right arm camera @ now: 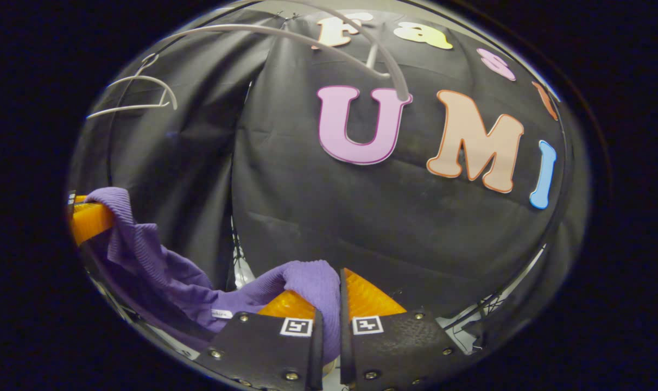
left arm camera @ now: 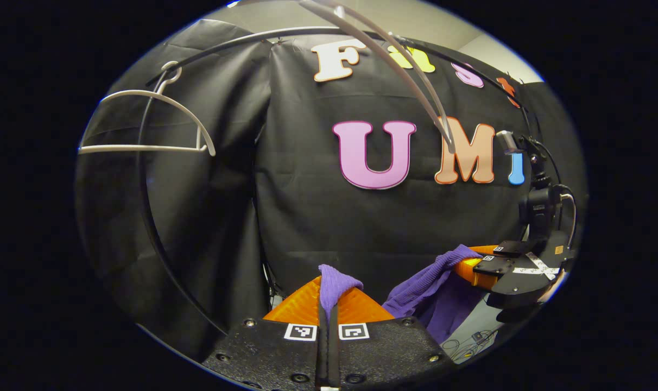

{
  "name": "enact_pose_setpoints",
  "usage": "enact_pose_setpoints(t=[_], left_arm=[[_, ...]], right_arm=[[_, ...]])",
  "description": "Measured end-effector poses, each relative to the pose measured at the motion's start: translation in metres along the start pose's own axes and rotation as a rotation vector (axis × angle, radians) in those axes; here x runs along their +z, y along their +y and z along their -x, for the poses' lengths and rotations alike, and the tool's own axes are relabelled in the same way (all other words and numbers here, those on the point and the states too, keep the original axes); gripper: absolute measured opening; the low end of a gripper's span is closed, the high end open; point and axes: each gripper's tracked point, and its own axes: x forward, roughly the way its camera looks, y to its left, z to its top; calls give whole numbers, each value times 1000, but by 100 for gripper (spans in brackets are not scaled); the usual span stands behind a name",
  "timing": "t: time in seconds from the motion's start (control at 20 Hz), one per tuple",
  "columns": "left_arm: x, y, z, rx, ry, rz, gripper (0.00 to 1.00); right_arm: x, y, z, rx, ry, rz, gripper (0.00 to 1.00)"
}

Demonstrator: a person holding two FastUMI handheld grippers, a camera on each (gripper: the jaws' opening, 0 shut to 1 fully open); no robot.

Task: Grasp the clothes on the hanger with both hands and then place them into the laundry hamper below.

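The purple garment [left arm camera: 337, 285] was off its hanger and strung between your two grippers, low in the booth in front of the black cloth wall [left arm camera: 318, 217]. In the left gripper view, your left gripper [left arm camera: 327, 304] had its fingers pressed together on a fold of the knit, a small tuft of purple standing up from the seam between them. Just beyond and to the right in that view, the rest of the cloth sagged in a loose swag and rose to your right gripper [left arm camera: 473, 266], which was seen side-on with the fabric running into its tip. In the right gripper view, your right gripper [right arm camera: 329, 304] was likewise clamped on a thick bunch of the garment, the knit bulging over the near finger and filling the narrow gap. From there the purple cloth draped down and away to the left of that view, then climbed to your left gripper [right arm camera: 87, 217] at the edge. Farther back and higher, a bare white hanger [left arm camera: 150, 122] hung from the dark curved rail [left arm camera: 242, 41] at the upper left, and a second pale hanger [left arm camera: 394, 65] slanted down from the top, nearer the cameras.
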Motion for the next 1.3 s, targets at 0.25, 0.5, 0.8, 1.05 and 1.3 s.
enact_pose_setpoints(t=[0.25, 0.5, 0.8, 1.05, 1.3], left_arm=[[-39, -17, -9, -49, 89, -7, 1], [-85, -34, -8, -97, 217, 37, 1], [-116, -35, -2, -102, 311, 76, 7], [-134, -38, 6, -111, 365, 97, 13], [-129, -40, 7, -127, 350, 80, 21]], right_arm=[[-42, 21, 5, 49, 101, -1, 13], [-94, 36, 15, 80, 229, -32, 13], [-131, 39, 28, 89, 333, -23, 13], [-145, 43, 34, 102, 387, -50, 13], [-136, 44, 38, 102, 362, -40, 13]])
